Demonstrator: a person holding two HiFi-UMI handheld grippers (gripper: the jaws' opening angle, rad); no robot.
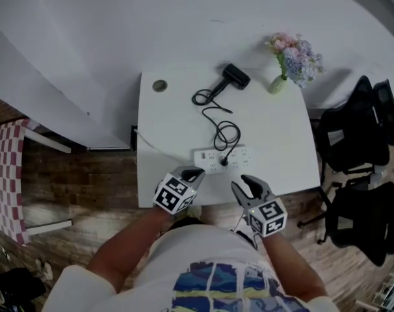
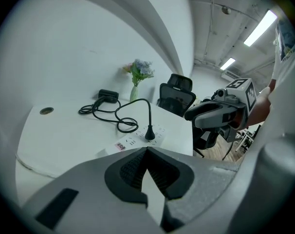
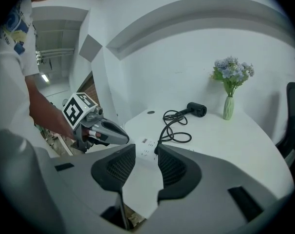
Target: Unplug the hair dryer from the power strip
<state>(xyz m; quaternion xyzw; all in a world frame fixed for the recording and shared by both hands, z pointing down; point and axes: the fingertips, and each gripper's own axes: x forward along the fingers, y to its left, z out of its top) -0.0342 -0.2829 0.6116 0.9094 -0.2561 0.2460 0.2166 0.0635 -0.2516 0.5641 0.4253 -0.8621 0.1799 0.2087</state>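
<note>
A black hair dryer [image 1: 235,76] lies at the table's far side. Its looped cord [image 1: 224,134] runs to a black plug [image 1: 224,162] seated in the white power strip [image 1: 212,159]. Both grippers hover over the near table edge, short of the strip. My left gripper [image 1: 192,173] is shut with nothing in it; in the left gripper view its tips [image 2: 147,150] meet, and the plug [image 2: 149,132] and strip [image 2: 133,140] lie ahead. My right gripper [image 1: 246,185] is open and empty; in the right gripper view [image 3: 146,150] the strip [image 3: 146,143] shows through the gap.
A vase of flowers [image 1: 292,60] stands at the table's far right corner, and a round cable hole [image 1: 159,85] sits at the far left. Black office chairs [image 1: 356,135] stand right of the white table [image 1: 275,142]. A checkered item [image 1: 5,168] is on the left.
</note>
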